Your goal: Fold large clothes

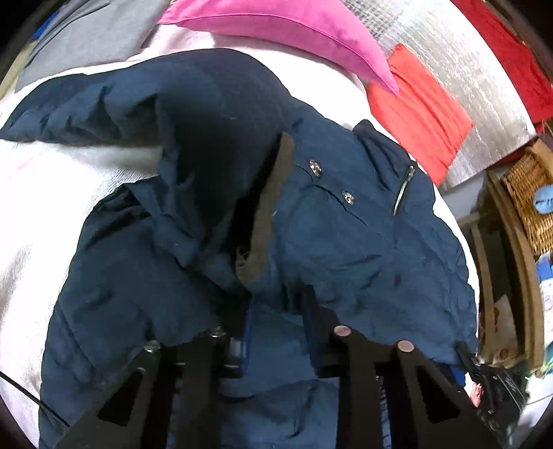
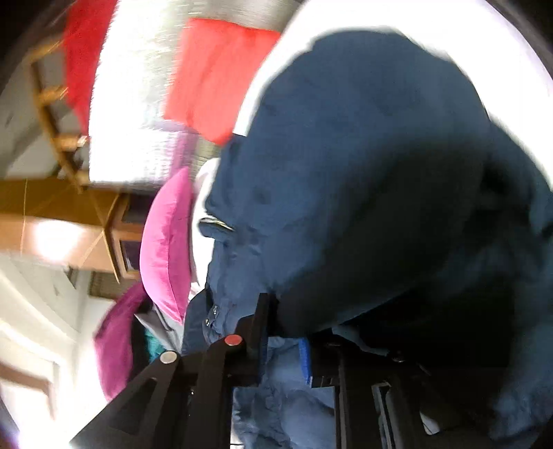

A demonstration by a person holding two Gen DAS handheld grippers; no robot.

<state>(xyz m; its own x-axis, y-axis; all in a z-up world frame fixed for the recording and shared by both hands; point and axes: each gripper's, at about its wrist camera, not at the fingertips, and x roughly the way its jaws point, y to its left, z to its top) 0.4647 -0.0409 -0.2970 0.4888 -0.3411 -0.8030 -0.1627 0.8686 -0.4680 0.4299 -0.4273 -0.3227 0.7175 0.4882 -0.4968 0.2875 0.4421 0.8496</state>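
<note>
**Two Grippers Pinched the Big Blue Coat**

Close to the left camera, the left gripper [image 1: 276, 331] had its two black fingers [image 1: 312, 311] pushed into the dark blue coat [image 1: 345, 241]. The fingers were close together and a fold of the coat was squeezed between them. The coat puffed up over the fingertips and hid them.

Close to the right camera, the right gripper [image 2: 287, 331] also had its fingers almost together. A bunch of blue coat cloth sat clamped between them. One finger [image 2: 259, 328] showed clearly. The other was lost in the dark under the coat. That picture was blurry.

A little farther out, the coat lay spread over a white bed cover [image 1: 62, 193]. It was crumpled and puffy. A brown strip [image 1: 273, 203] ran along one edge of the coat. Just beside the strip were two shiny snaps [image 1: 315, 168]. Near them was a short zipper [image 1: 402, 190].

Farther back, a pink pillow [image 1: 293, 31] lay on the bed past the coat. Next to it was a red cushion [image 1: 418, 107]. It lay against a shiny silver sheet [image 1: 459, 62]. Off to the side of the bed stood a woven basket [image 1: 528, 203] on a wooden shelf [image 1: 518, 262].
</note>
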